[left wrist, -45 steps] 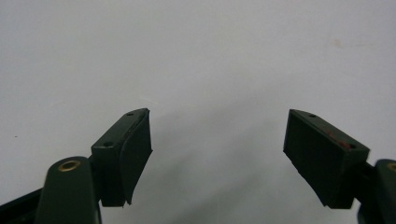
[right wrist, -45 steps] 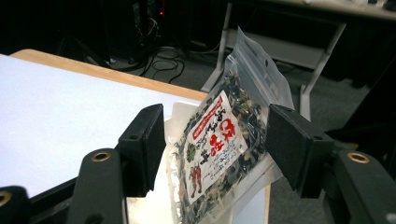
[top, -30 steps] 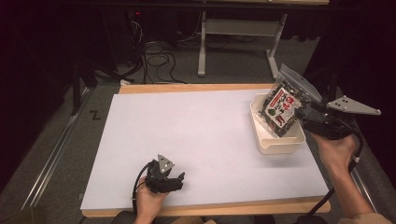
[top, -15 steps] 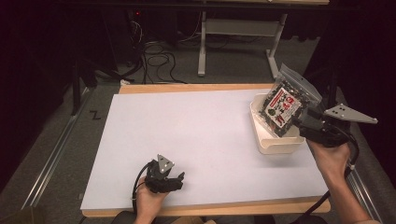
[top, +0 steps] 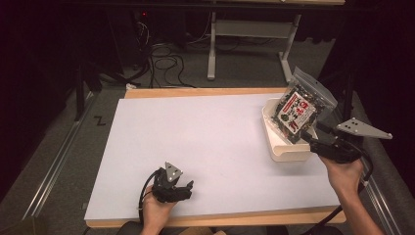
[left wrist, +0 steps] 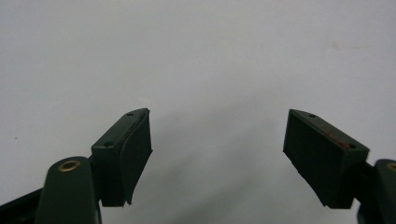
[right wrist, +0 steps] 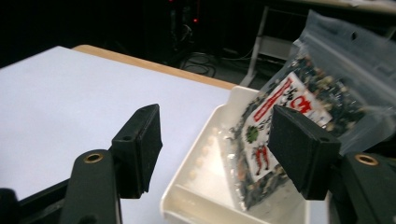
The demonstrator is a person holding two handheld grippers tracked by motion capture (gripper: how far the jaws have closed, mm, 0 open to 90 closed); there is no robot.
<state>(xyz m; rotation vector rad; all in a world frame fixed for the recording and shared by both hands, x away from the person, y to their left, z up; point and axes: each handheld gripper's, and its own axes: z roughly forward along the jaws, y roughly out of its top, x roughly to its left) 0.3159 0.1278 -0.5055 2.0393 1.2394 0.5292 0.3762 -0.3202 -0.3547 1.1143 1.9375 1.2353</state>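
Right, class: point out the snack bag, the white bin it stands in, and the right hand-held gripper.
snack bag (top: 297, 111), high view, on its printed label.
white bin (top: 288, 151), high view, on its near rim.
right hand-held gripper (right wrist: 215, 133), right gripper view, midway between its open jaws.

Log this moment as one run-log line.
left gripper: open, resting on table | right gripper: open, near the snack bag | snack bag: standing tilted in white tray | contact: none visible
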